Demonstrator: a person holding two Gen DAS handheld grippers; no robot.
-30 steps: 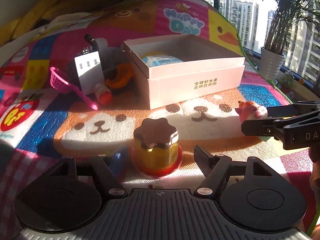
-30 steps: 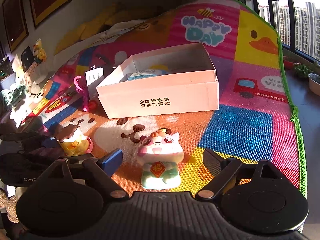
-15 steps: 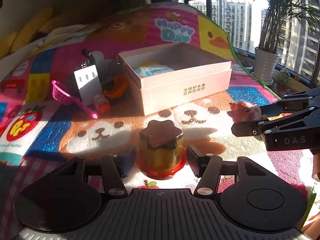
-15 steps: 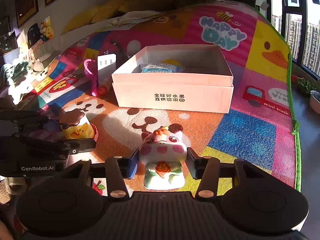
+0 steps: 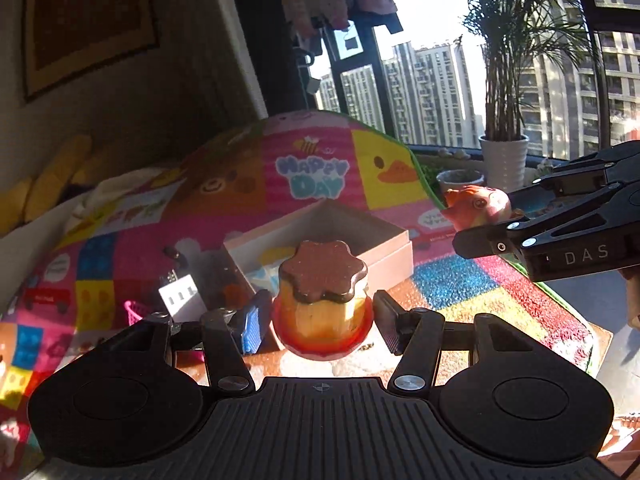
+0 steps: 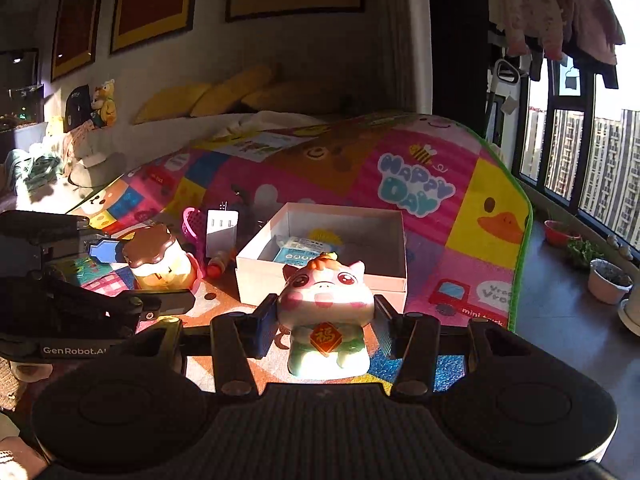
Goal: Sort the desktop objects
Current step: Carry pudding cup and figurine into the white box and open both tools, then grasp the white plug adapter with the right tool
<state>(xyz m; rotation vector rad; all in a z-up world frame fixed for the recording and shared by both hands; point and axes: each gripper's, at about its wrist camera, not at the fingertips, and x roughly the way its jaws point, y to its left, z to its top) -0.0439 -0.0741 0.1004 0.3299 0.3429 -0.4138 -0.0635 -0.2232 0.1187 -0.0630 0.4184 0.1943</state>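
Box [image 6: 320, 276] contents partly hidden

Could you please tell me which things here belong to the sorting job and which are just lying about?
In the job: pudding toy in left gripper; pig figurine in right gripper; pink box.

Lying about: potted palm, yellow cushions.

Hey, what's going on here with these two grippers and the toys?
A person is tidying toys with a gripper in each hand. The left gripper is shut on a pudding-shaped toy, and the right gripper is shut on a pig figurine. Both toys hang above the play mat, just short of the open pink box.
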